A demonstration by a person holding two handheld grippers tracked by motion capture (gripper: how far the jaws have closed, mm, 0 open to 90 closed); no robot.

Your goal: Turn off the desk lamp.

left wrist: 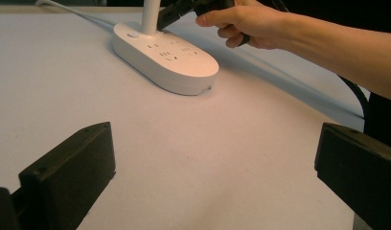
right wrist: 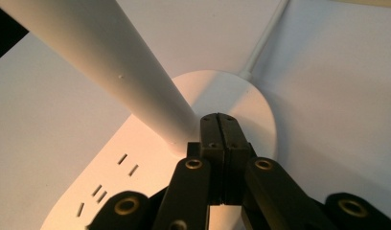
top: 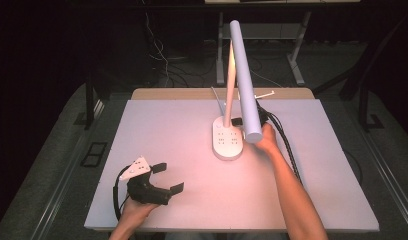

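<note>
A white desk lamp stands mid-table: its oval base [top: 227, 140] carries socket slots, a thin post [top: 230, 85] rises from it, and a long tube head [top: 246, 80] hangs over the right side. My right gripper [right wrist: 219, 120] is shut with nothing between its jaws. Its tips rest against the base [right wrist: 251, 103] right beside the foot of the post [right wrist: 112, 62]. In the high view the right gripper [top: 237, 121] is partly hidden by the lamp head. My left gripper [top: 171, 176] is held wide open near the front left, well short of the lamp base [left wrist: 165, 55].
The lamp's white cable [right wrist: 265, 40] runs off the back of the base toward the table's far edge. The grey table top [top: 157, 130] lies bare between the left gripper and the lamp. The right forearm [top: 292, 190] crosses the front right. Black cables [top: 284, 137] trail beside it.
</note>
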